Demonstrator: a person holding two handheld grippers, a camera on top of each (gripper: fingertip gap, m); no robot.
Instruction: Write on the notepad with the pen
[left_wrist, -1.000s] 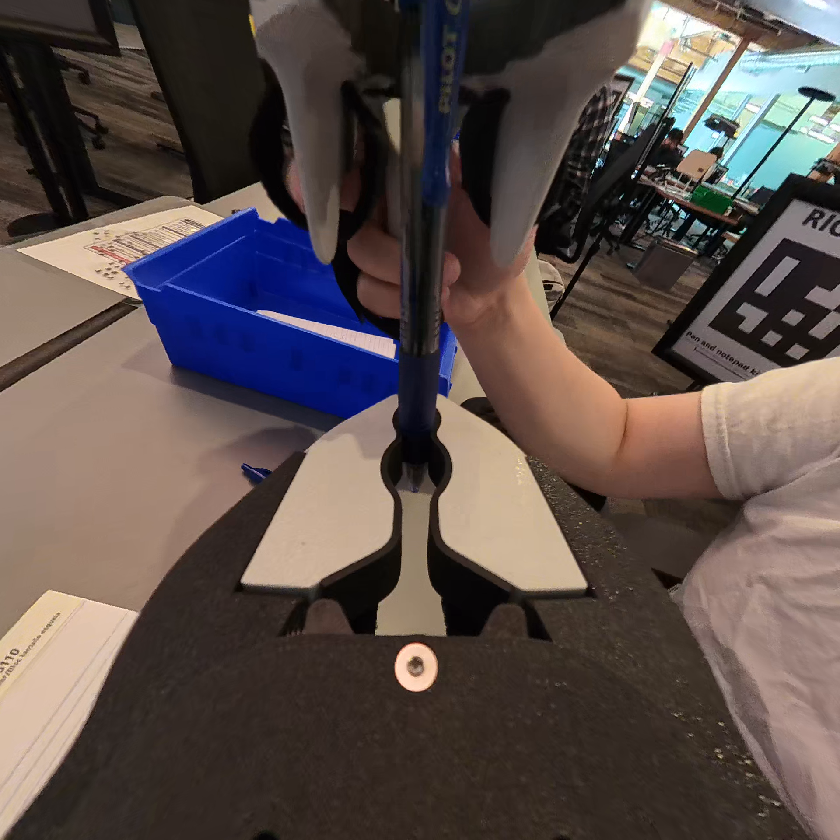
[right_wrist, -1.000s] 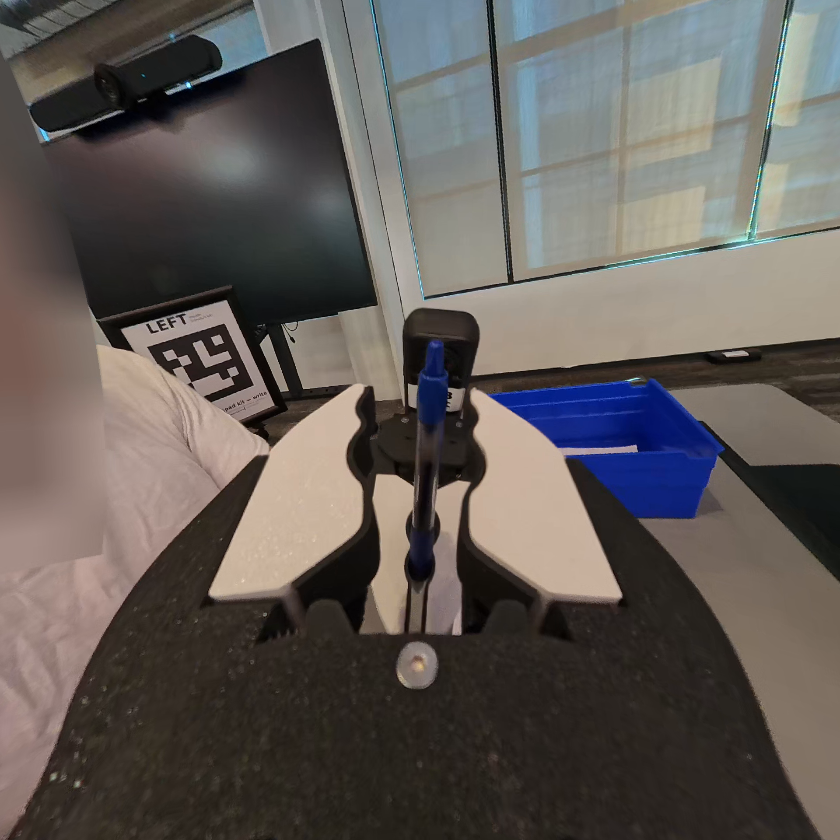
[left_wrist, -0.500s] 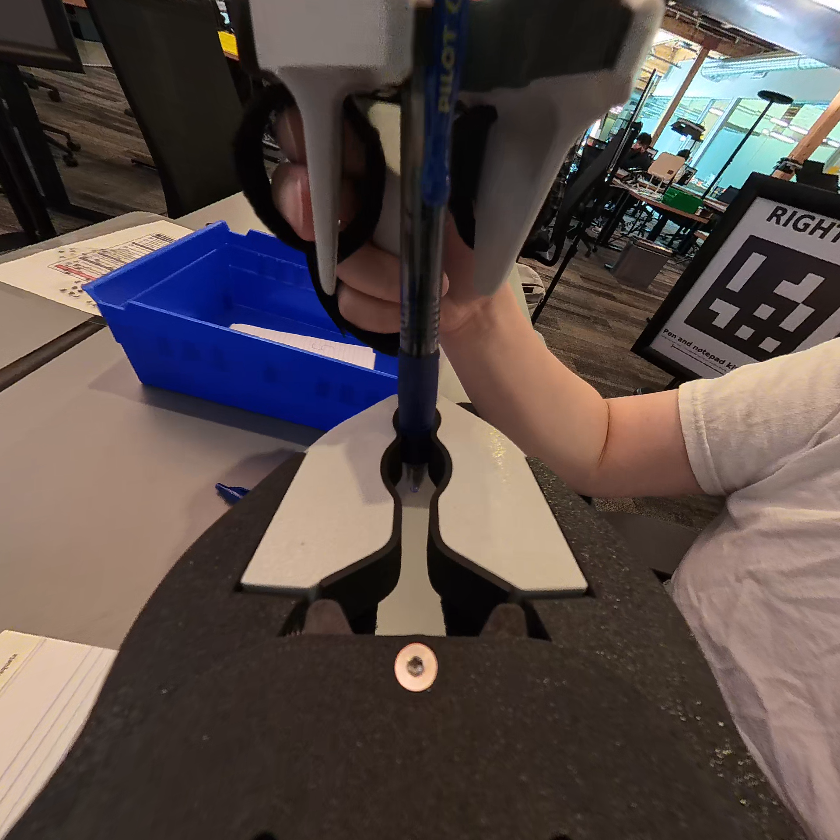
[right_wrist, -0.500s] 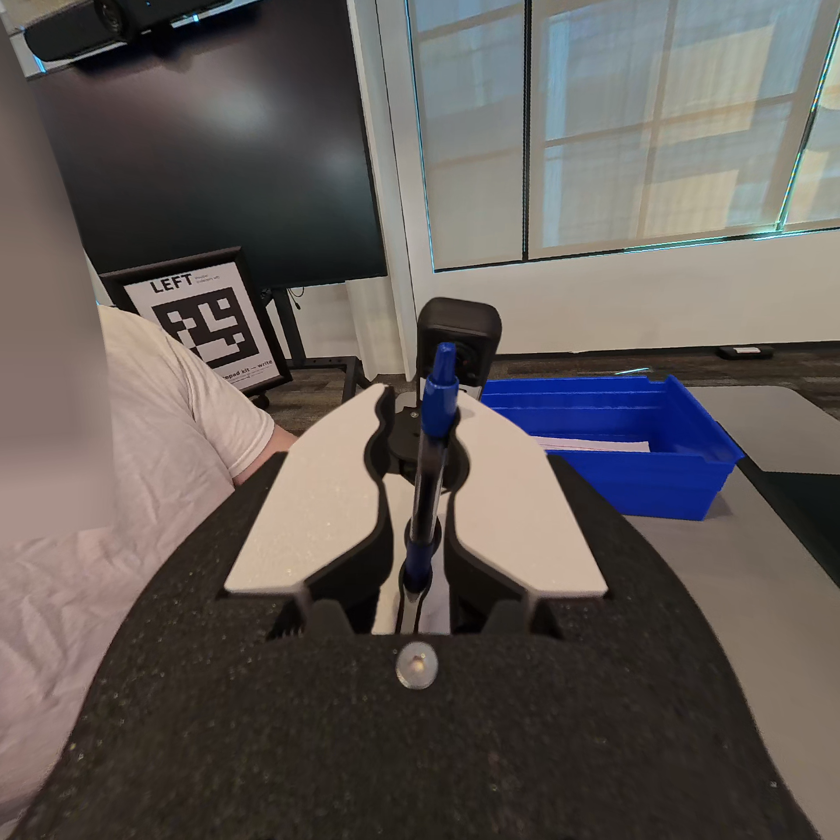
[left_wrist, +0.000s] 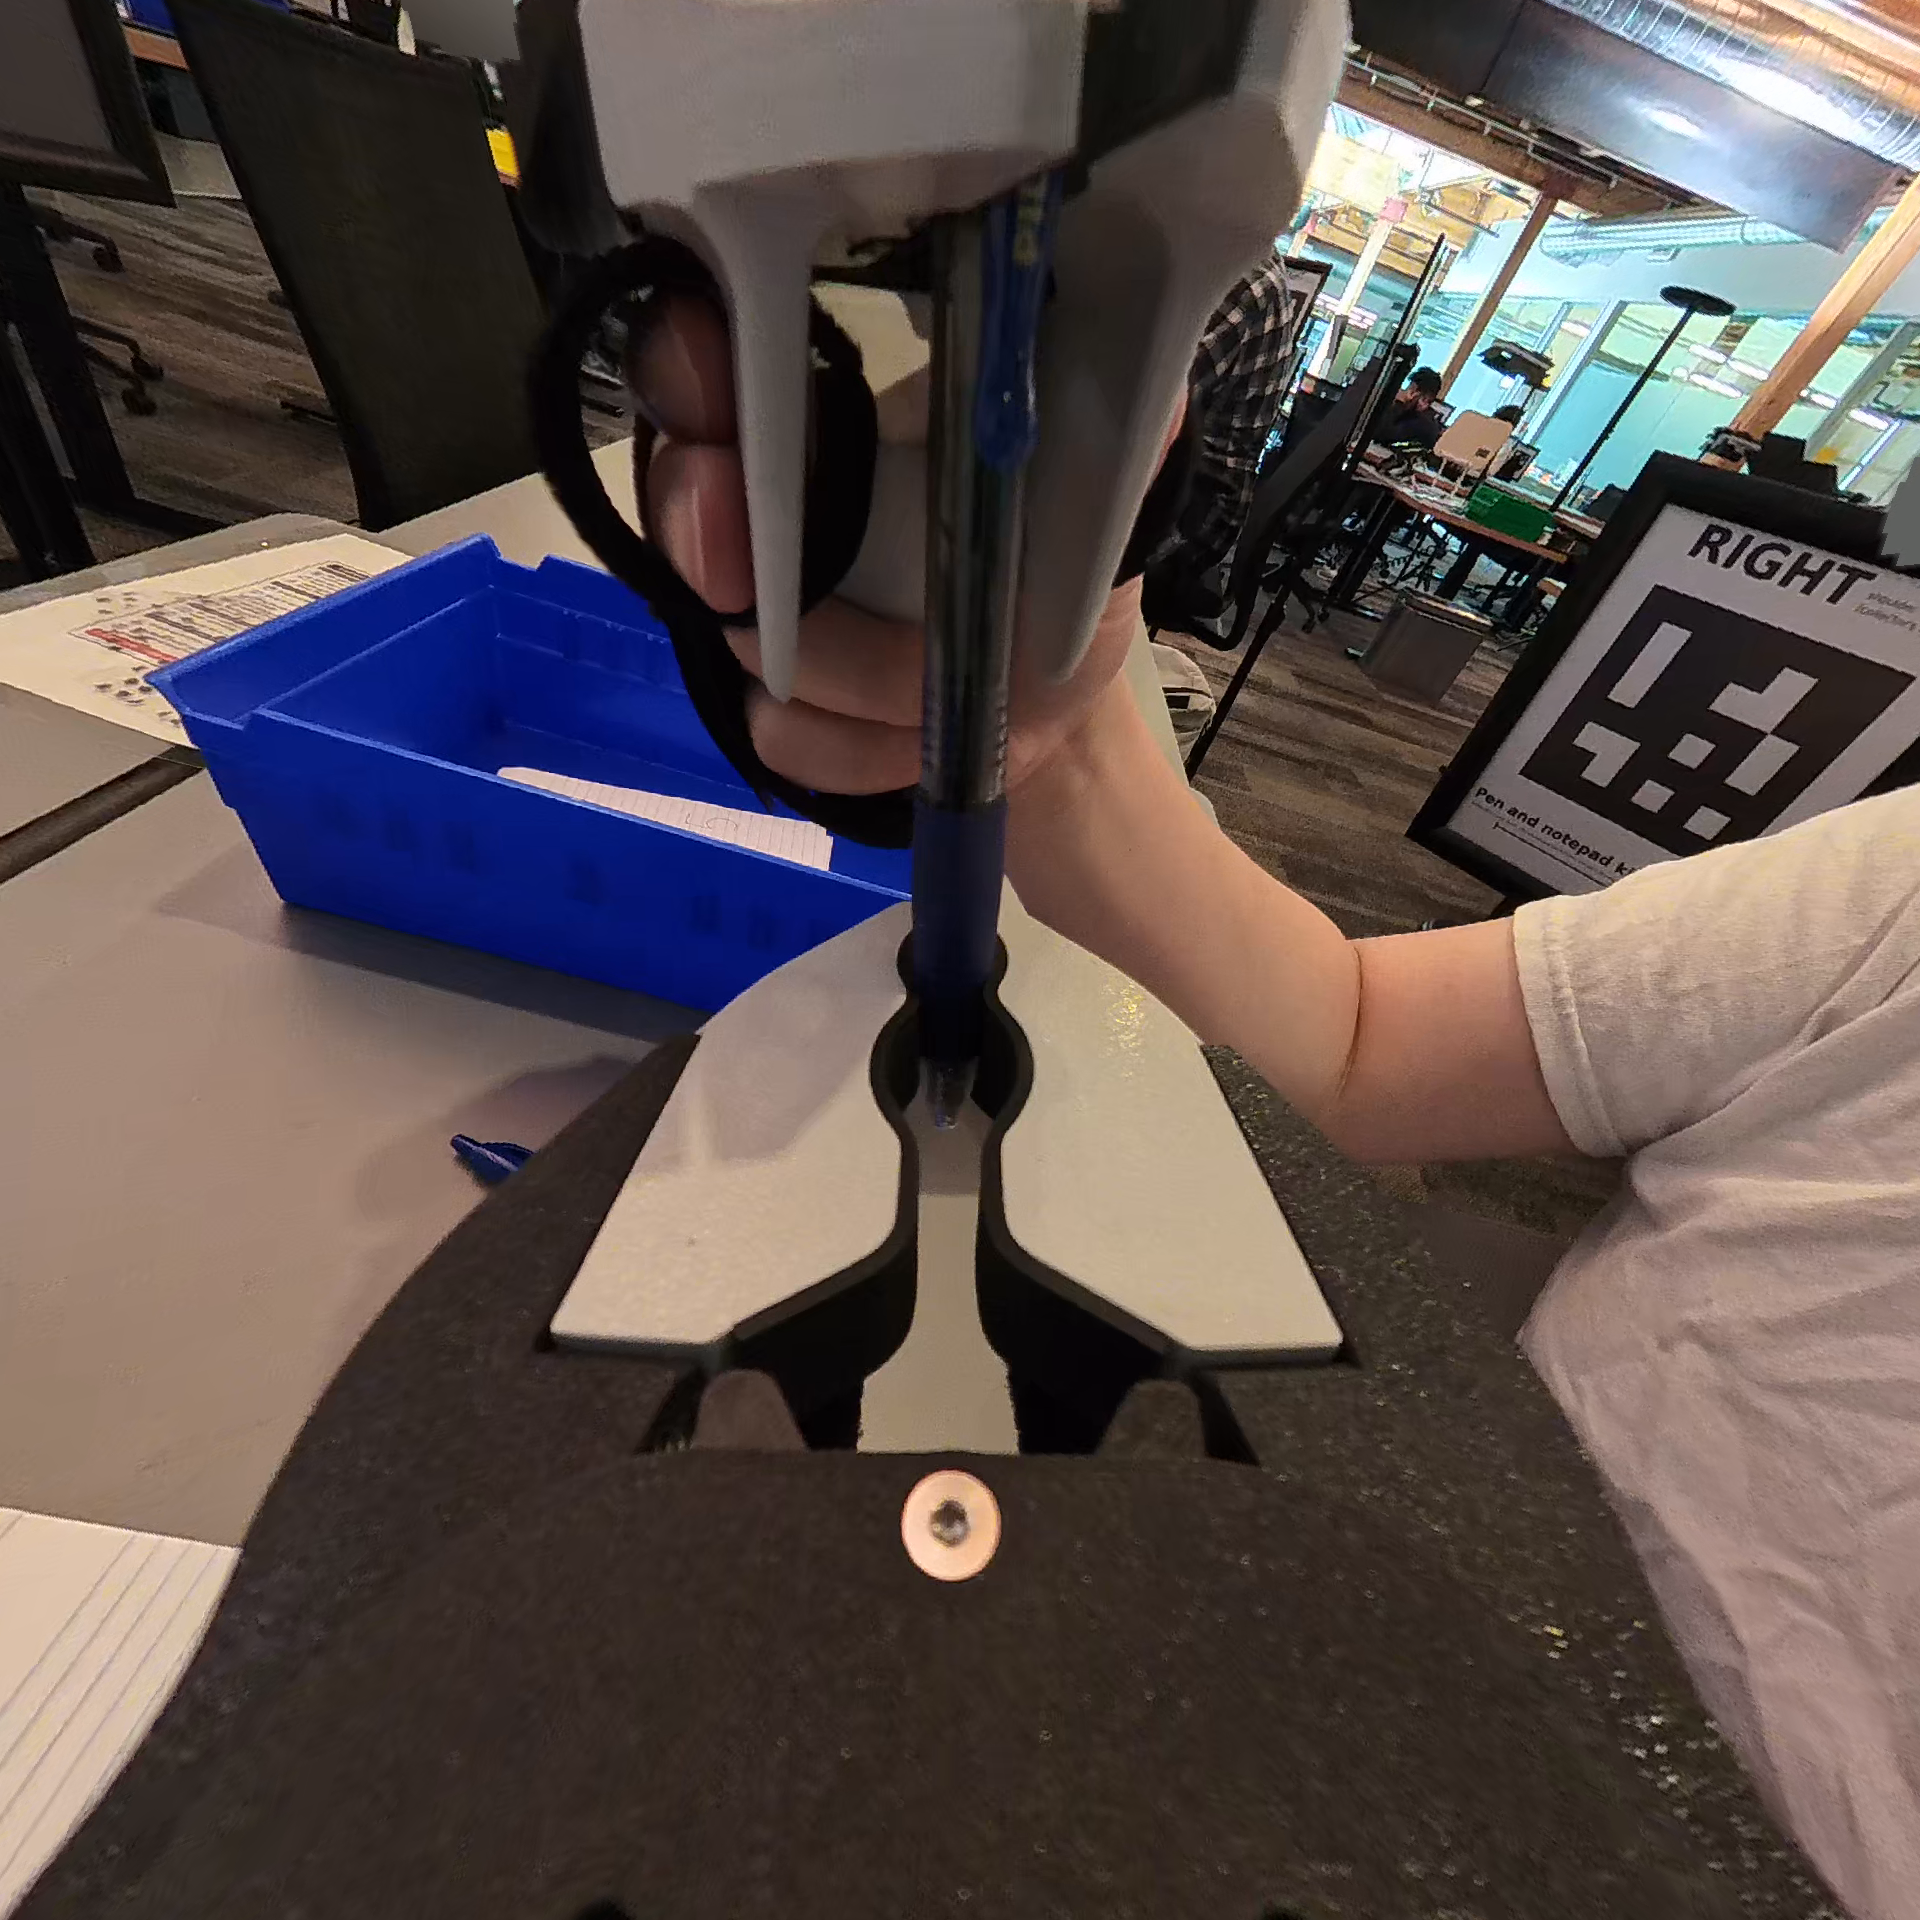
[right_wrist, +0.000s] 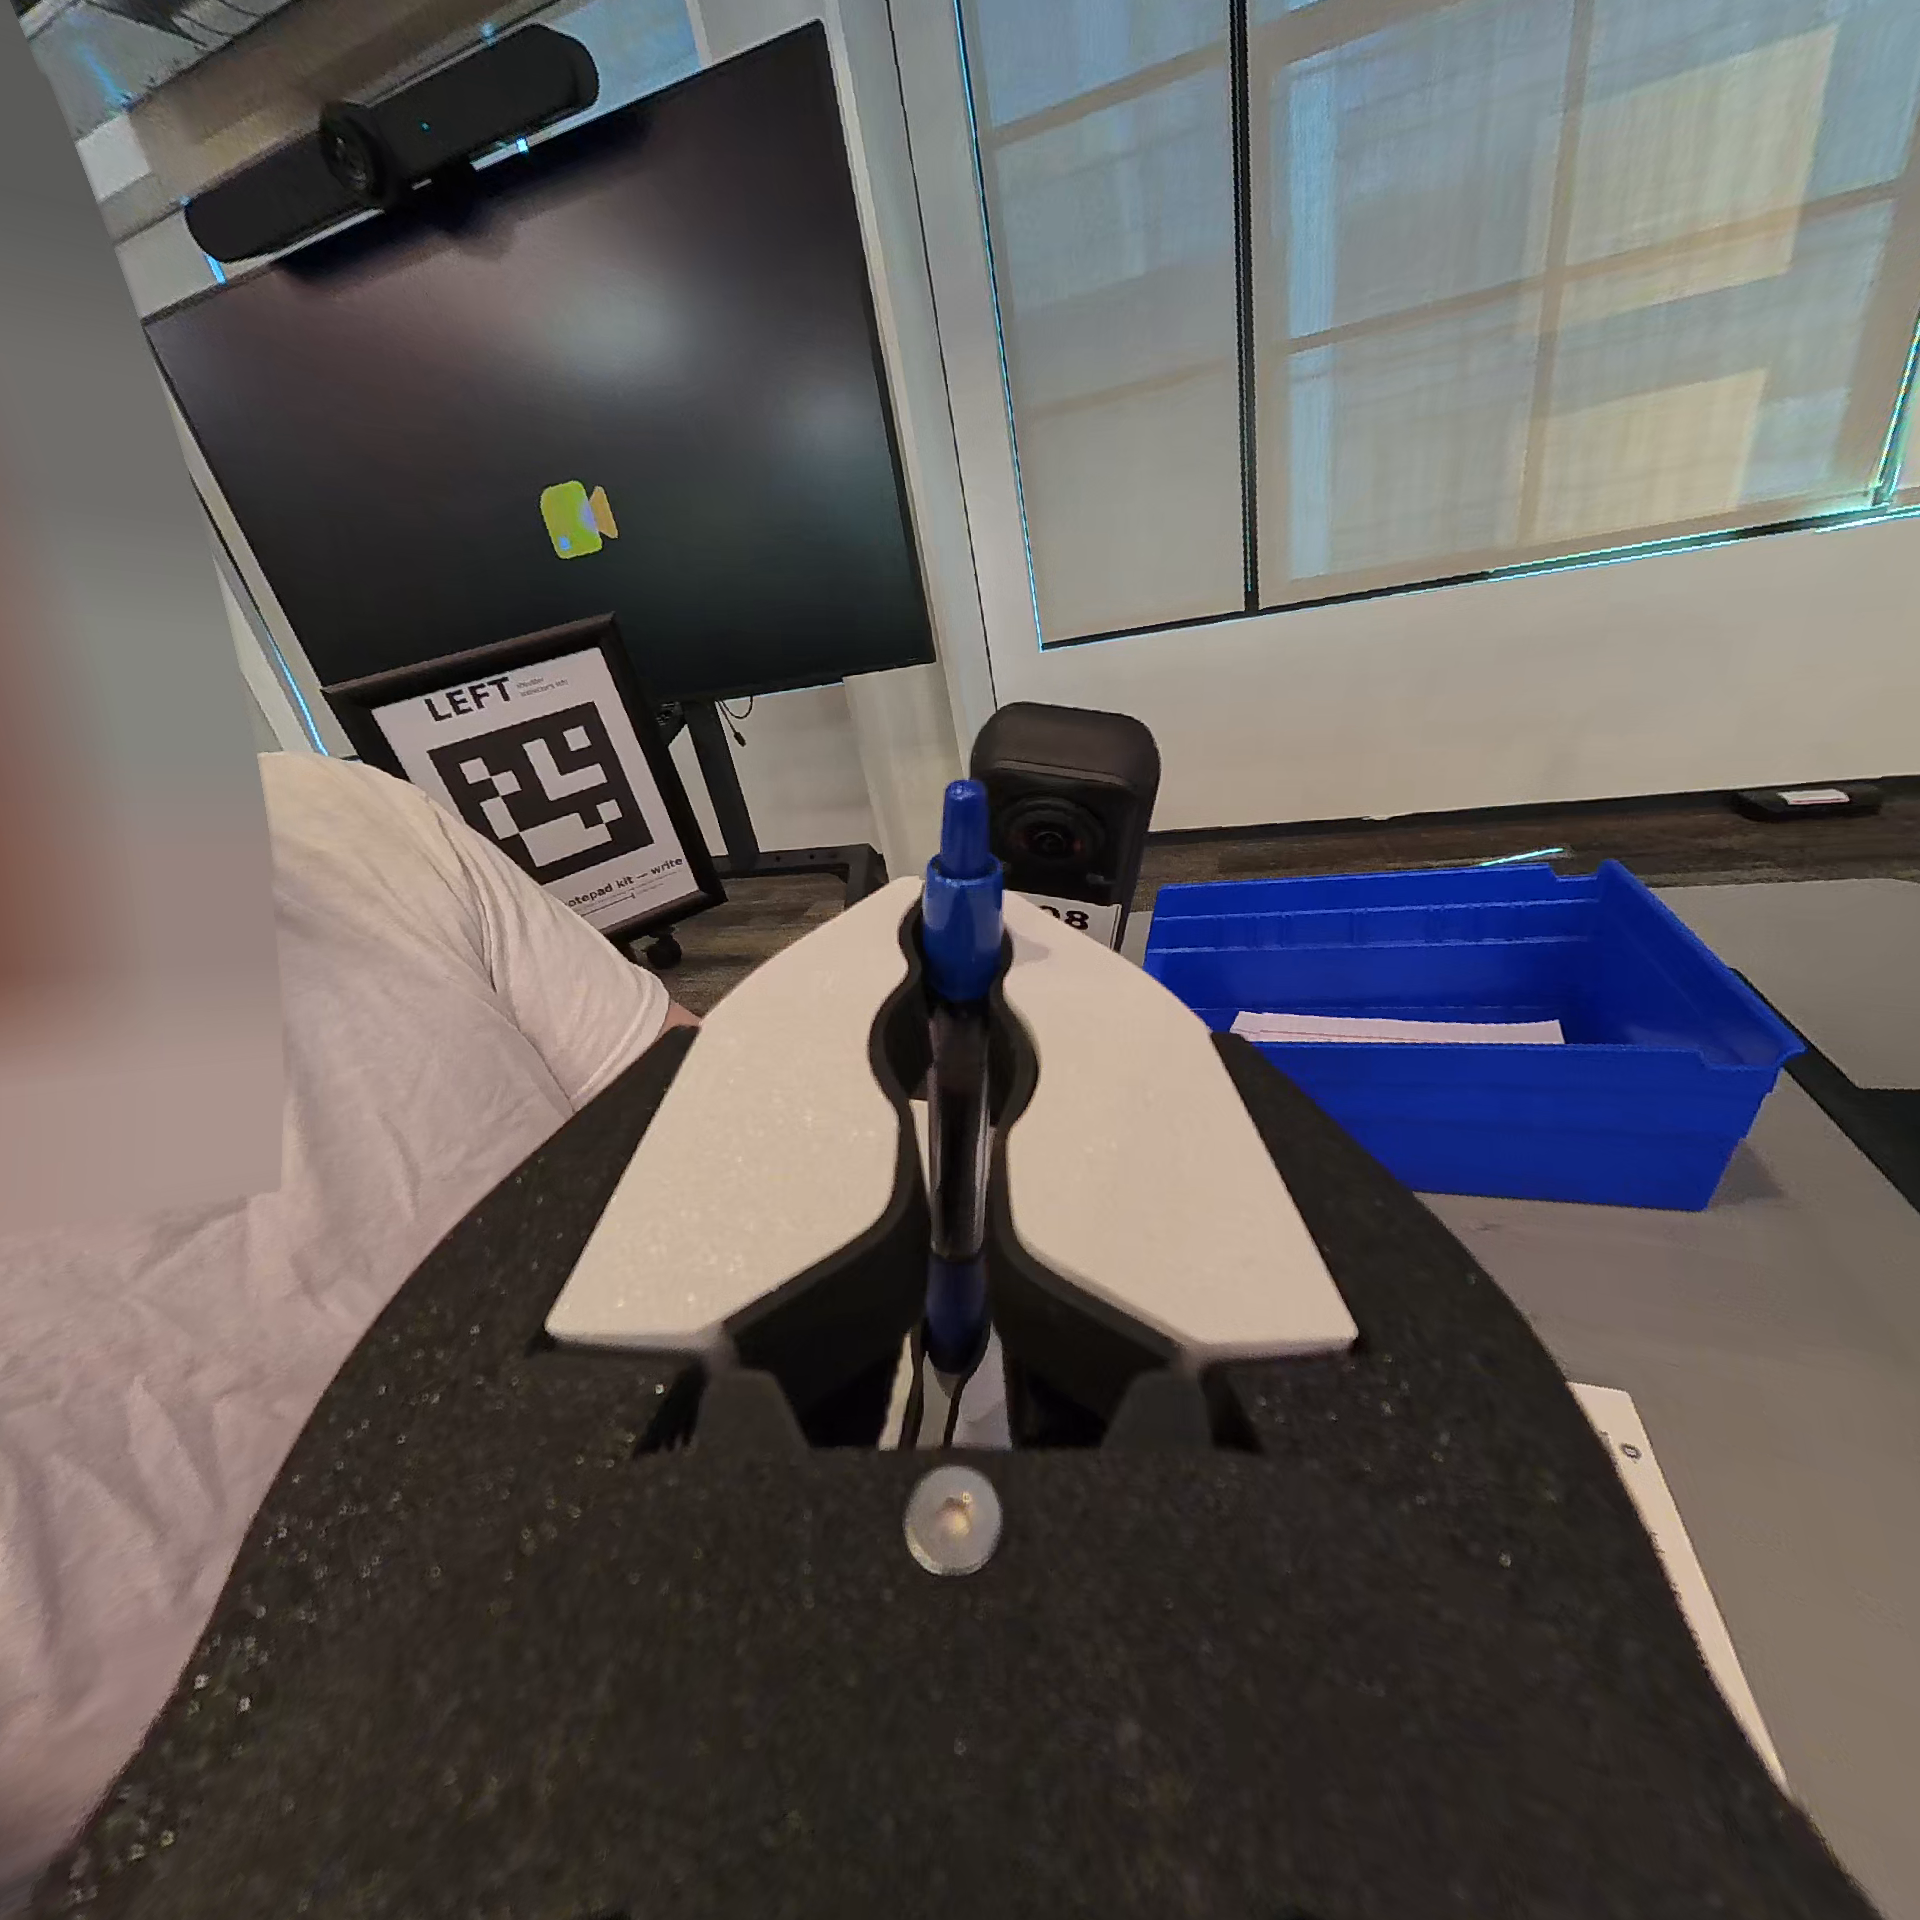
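On the flat grey surface (left_wrist: 260, 1195) stands a blue plastic bin (left_wrist: 499, 831), open-topped, with a white lined sheet of paper (left_wrist: 675, 816) lying inside it; the same bin shows to the right in the right wrist view. A white lined notepad (left_wrist: 73, 1683) lies at the near left corner of the surface in the left wrist view, apart from the bin. The left tool (left_wrist: 951, 1023), with grey-white fingers on black foam, is drawn narrow around the grip end of a blue-and-clear ballpoint pen (left_wrist: 961, 727), whose tip sits in the rounded notch between the fingers. The right tool (right_wrist: 961, 997) is likewise closed on the same pen, gripping its clear barrel, with the blue cap end poking out past the fingertips; in the left wrist view this tool appears above, held by a person's bare hand (left_wrist: 831, 707). The pen thus spans between the two tools, held off the surface and well apart from the notepad. A small blue piece (left_wrist: 488, 1153) lies on the surface just left of the left tool.
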